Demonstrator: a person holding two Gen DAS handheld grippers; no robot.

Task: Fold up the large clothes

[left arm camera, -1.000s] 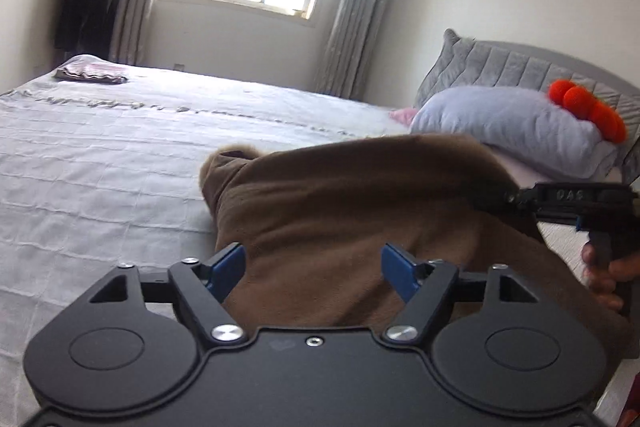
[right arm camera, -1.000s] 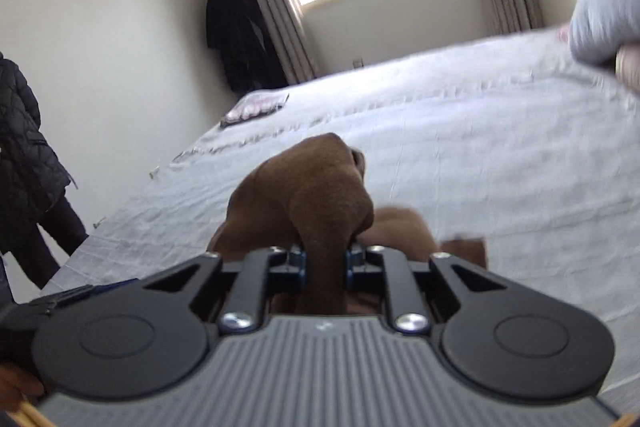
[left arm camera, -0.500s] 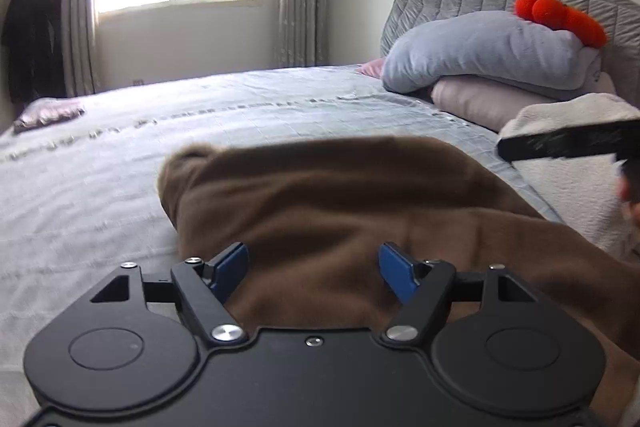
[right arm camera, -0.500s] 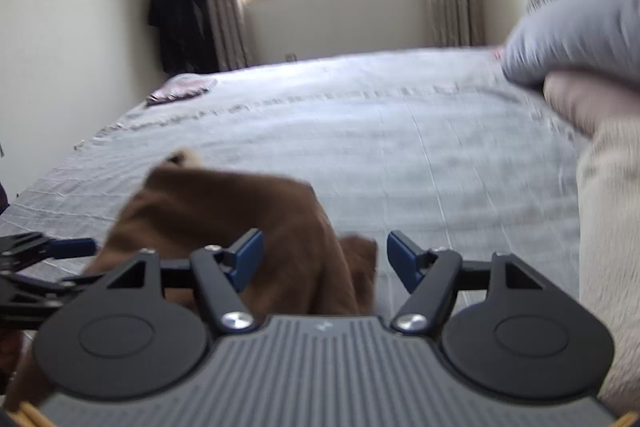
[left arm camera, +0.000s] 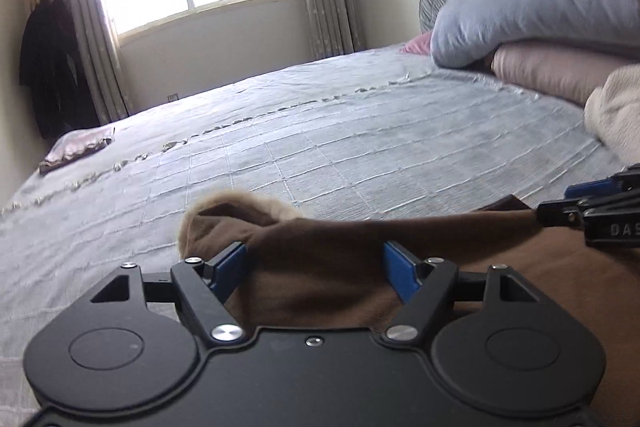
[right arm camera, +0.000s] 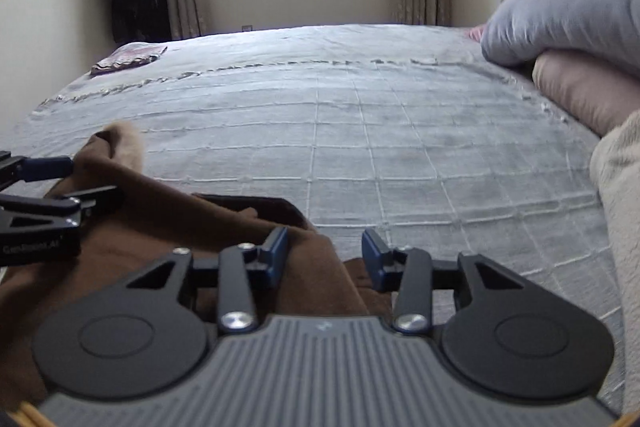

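Left wrist view: the brown garment [left arm camera: 328,267] lies bunched at the near edge of the bed [left arm camera: 320,147], a thick fleece piece with a pale lining showing at its raised lip. It spreads from under the left gripper [left arm camera: 316,267] rightwards toward the right gripper [left arm camera: 576,203], whose tip reaches in over the cloth's far hem.

The left gripper's jaws stand wide apart and are opening a little more; a hump of the brown cloth sits between the blue pads, but they do not look to be pressing it. In the right wrist view the right gripper [right arm camera: 325,251] has its jaws partly apart and closing, with a ridge of the garment [right arm camera: 200,227] rising between them against the left pad; the right pad is clear of the fabric, so nothing is clamped yet.

By my reading, this is a re-grip between folds: both tools are low over the garment, choosing new holds along its far edge. The next move calls for each gripper to close firmly on a single layer edge or corner, well apart from the other, so the cloth can be lifted and laid flat or doubled over without dragging a wad.

Further off, a folded patterned cloth [right arm camera: 128,58] rests near the bed's far left corner, and a grey pillow [right arm camera: 568,19] on a pink one [right arm camera: 576,95] lies at the headboard edge.
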